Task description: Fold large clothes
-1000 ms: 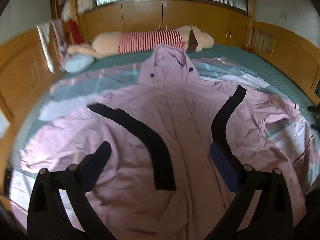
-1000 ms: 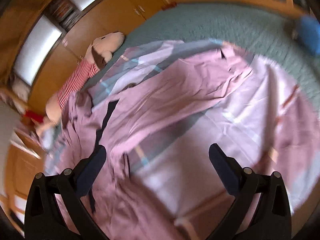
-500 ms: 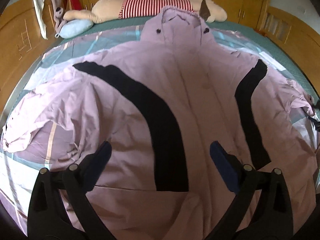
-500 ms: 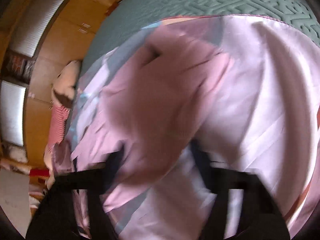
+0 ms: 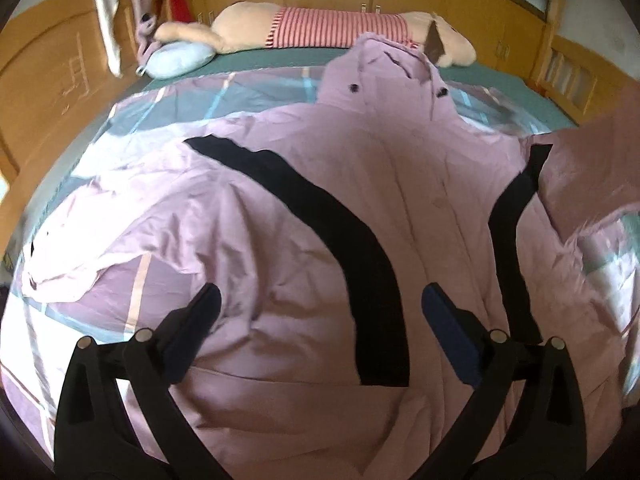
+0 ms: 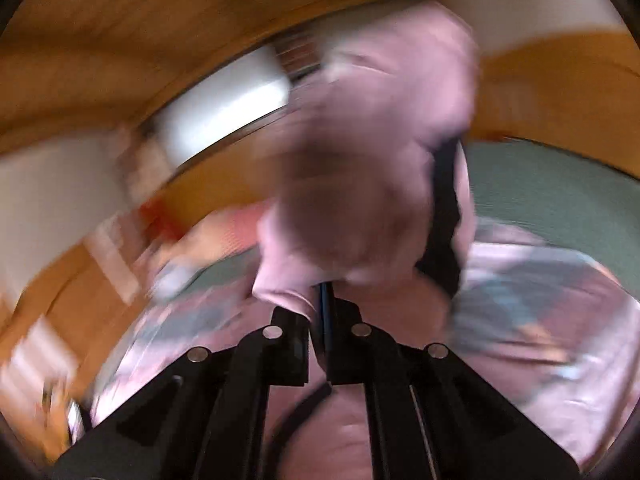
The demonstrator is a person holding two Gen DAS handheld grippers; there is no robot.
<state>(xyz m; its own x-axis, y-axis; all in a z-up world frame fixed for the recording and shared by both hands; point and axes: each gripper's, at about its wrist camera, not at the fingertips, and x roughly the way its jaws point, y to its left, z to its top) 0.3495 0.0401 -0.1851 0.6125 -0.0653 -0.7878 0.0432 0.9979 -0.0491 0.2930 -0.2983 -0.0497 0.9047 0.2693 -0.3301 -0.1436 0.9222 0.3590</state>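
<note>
Right gripper (image 6: 320, 300) has just snapped closed on the pink jacket's (image 5: 320, 208) sleeve (image 6: 372, 160) and lifted it; fold 1 starting. Left gripper (image 5: 320, 312) hangs agape, empty, over the jacket spread on the bed (image 5: 260, 60).

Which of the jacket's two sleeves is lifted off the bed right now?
The sleeve at the right of the left-wrist view: it rises off the bed, pinched in the shut right hand-held gripper. The other sleeve lies flat and crumpled.

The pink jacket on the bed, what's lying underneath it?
A plaid sheet shows around the pink jacket, over a green bedspread. What lies directly beneath the jacket is covered.
</note>
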